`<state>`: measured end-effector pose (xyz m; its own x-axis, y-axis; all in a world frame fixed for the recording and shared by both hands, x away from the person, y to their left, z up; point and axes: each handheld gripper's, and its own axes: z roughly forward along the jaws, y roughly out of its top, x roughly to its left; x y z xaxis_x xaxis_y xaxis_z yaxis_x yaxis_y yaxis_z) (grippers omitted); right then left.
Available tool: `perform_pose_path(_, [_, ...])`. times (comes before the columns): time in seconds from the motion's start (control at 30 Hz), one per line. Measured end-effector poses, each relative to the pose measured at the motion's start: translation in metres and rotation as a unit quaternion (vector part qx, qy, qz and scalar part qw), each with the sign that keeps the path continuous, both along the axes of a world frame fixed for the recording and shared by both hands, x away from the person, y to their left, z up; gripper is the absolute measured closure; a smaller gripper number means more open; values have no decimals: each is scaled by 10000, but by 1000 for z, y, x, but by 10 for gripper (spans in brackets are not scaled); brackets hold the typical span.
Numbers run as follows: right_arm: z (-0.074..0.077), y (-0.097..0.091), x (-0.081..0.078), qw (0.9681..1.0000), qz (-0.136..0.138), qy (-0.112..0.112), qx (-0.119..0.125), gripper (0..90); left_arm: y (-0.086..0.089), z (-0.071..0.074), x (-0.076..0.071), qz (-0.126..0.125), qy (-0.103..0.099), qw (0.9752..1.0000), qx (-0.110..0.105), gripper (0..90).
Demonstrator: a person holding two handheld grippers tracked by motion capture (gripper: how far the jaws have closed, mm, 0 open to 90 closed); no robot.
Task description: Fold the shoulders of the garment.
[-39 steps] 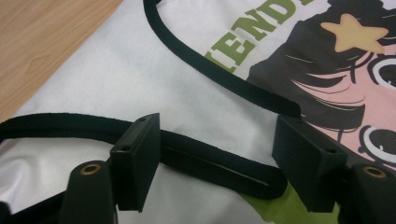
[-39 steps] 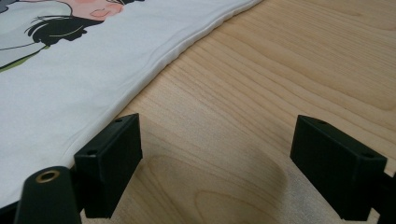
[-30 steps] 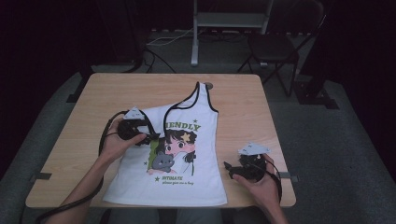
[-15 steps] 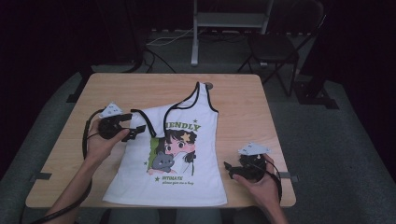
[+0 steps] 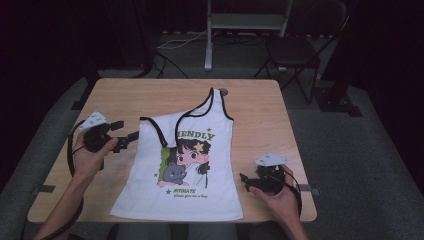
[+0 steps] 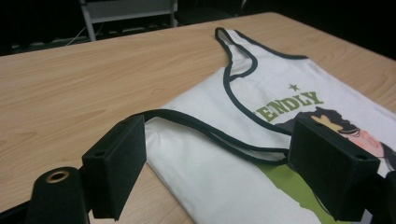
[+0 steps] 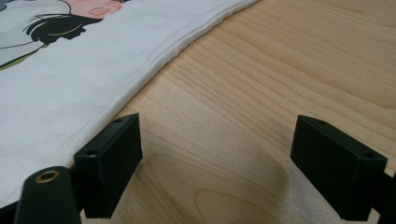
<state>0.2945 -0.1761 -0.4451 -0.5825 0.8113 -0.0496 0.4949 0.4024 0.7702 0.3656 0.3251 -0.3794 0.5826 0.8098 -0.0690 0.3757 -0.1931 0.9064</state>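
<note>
White tank top [image 5: 185, 165] with black trim, flat on the wooden table [image 5: 260, 107], hem toward six o'clock and neck toward twelve; left shoulder strap folded over across the chest, right strap reaching up toward twelve. Printed on the front: green lettering and a cartoon girl with a grey cat. Left gripper [image 5: 131, 136] at about nine o'clock from the shirt, held in the left hand [image 5: 90, 155], jaws spread wide and empty, tips just beside the folded corner of the garment. From the left gripper view, black-trimmed fold [image 6: 210, 135] lying between the parted jaws, one pad level with the cloth's edge. Right gripper [image 5: 245, 179] at roughly four o'clock from the shirt, near the table's front edge, held in the right hand [image 5: 280, 197], jaws likewise wide apart, gripping nothing. From the right gripper view, bare wood between the pads, shirt's side seam [image 7: 154, 60] just beside the left-hand pad.
</note>
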Motion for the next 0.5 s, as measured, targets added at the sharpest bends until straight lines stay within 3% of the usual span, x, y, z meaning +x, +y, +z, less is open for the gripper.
perform_pose_path(0.17, [0, -1, 0, 10000, -2, 17, 9, 160, 16, -3, -14, 85, -36, 9999, -141, 188])
perform_pose_path(0.3, [0, -1, 0, 10000, -10, 33, 19, 159, 31, -13, -29, 113, 50, 9988, -477, 188])
perform_pose_path(0.5, [0, 0, 1, 10000, -6, 49, 37, 140, 48, -36, -53, 271, 112, 9981, -547, 188])
